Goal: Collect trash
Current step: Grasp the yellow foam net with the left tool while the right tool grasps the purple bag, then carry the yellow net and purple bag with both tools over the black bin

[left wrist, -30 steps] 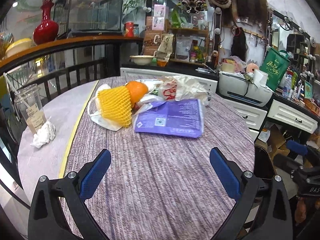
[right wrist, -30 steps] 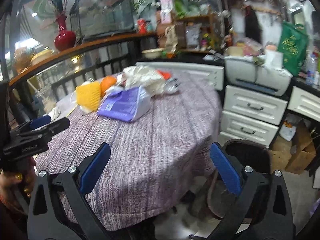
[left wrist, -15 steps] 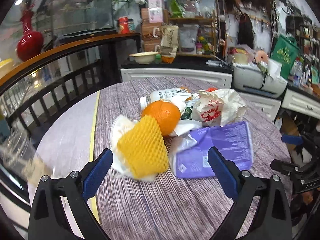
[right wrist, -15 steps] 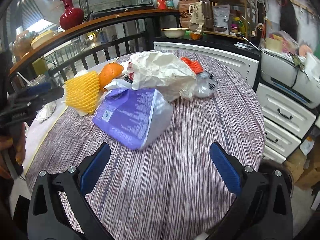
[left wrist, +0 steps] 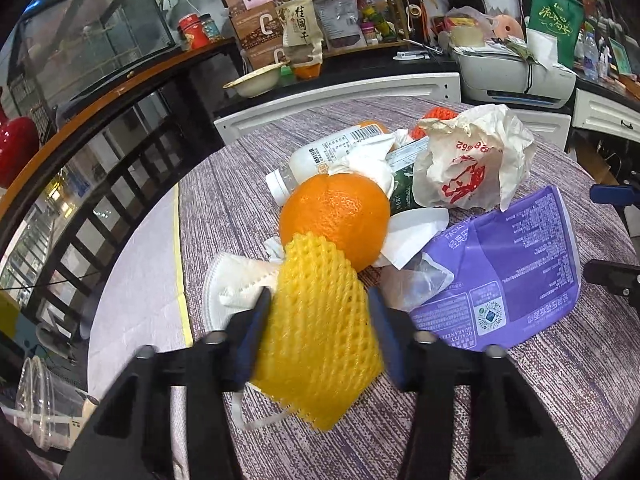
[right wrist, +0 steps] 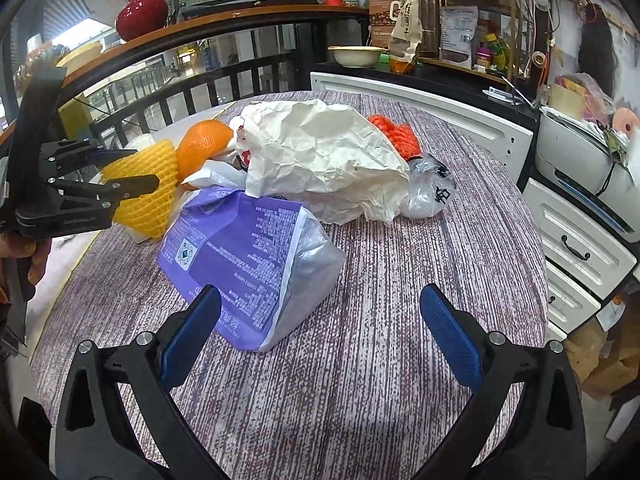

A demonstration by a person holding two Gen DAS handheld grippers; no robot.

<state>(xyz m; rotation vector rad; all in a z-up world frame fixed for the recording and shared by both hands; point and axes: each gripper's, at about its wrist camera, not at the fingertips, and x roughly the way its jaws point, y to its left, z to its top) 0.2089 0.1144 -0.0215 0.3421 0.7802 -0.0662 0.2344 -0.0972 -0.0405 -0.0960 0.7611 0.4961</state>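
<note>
Trash pile sits mid-frame on the round purple-grey table; step in hand looks like the first pick. Left gripper has its blue pads to either side of the yellow foam fruit net, lower centre of the left wrist view; pads sit right against the net's flanks, motion-blurred, so a firm clamp cannot be confirmed. Net lies on a white face mask and touches the orange just above it. Behind the orange: white bottle, crumpled white paper bag with red print, upper right of centre. Purple wipes pack lies right of the net. In the right wrist view the left tool enters from the left edge, roughly level, fingers reaching across to the net. Right gripper hangs low at the near edge of the table, jaws spread wide, holding nothing; the pack lies just ahead of its left finger, a red-orange net and a clear bag farther back. Next move, as judged: squeeze gently on the soft net, then lift without dragging the mask or rolling the orange. No bin identifiable in either view.
</note>
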